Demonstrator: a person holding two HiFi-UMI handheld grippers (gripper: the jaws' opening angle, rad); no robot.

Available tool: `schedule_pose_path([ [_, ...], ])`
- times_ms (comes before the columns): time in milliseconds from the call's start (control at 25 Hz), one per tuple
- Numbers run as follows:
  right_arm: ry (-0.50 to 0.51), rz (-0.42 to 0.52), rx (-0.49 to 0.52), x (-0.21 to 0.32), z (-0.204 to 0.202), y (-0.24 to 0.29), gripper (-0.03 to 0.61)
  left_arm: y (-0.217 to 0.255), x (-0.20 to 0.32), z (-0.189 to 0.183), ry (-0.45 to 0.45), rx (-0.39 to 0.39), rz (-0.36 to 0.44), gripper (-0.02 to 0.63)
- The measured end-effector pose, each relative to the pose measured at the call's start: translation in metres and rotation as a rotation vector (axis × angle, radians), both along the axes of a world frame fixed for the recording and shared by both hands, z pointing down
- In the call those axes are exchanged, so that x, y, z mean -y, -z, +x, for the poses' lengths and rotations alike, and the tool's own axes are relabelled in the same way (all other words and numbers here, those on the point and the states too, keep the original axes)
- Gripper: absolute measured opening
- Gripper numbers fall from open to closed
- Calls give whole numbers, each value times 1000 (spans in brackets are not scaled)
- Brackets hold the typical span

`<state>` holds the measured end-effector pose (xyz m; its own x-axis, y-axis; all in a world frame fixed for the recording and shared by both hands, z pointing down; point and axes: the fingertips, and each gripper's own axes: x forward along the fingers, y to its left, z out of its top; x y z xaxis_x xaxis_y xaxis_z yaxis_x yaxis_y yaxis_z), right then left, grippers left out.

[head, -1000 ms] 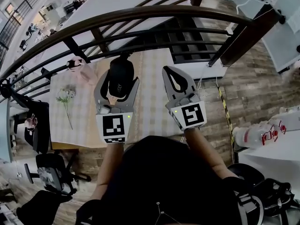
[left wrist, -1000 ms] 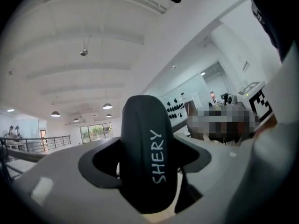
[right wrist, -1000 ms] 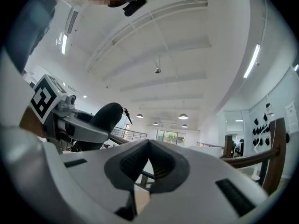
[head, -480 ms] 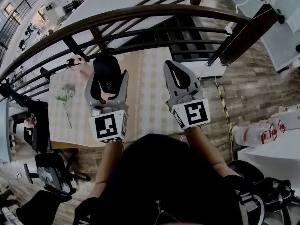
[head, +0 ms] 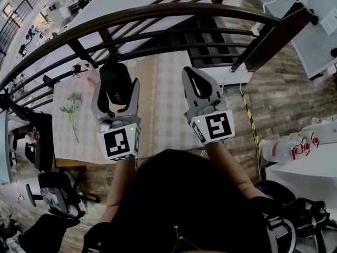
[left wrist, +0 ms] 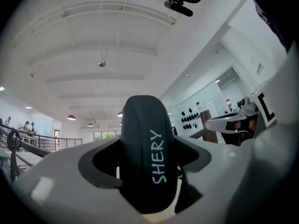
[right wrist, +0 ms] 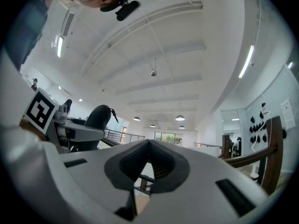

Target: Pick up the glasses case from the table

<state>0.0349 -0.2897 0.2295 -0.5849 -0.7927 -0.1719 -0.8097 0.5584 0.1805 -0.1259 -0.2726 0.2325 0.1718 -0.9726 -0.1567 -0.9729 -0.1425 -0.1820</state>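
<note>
Head view: the left tool [head: 117, 100] grasps the black oval hard-shell glasses case [head: 114, 82]. Over the last second both have moved toward 9 o'clock above the checked-cloth desk [head: 168, 94].

Left gripper view: the case sits clamped between the jaws with ceiling behind, so the pickup appears complete.

Right gripper view: the right tool [right wrist: 148, 146] is clenched and empty.

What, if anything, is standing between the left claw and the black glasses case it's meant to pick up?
Nothing visible. The left gripper is shut on the glasses case, jaws pressing both its sides, and holds it up toward the ceiling. The right gripper is shut, empty and apart from it.
</note>
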Motion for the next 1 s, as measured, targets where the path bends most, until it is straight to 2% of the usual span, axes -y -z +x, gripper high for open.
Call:
schedule_pose_path([
  [1000, 1, -4, 9, 2, 4, -2, 8, -3, -2, 5, -15, 0, 2, 356],
])
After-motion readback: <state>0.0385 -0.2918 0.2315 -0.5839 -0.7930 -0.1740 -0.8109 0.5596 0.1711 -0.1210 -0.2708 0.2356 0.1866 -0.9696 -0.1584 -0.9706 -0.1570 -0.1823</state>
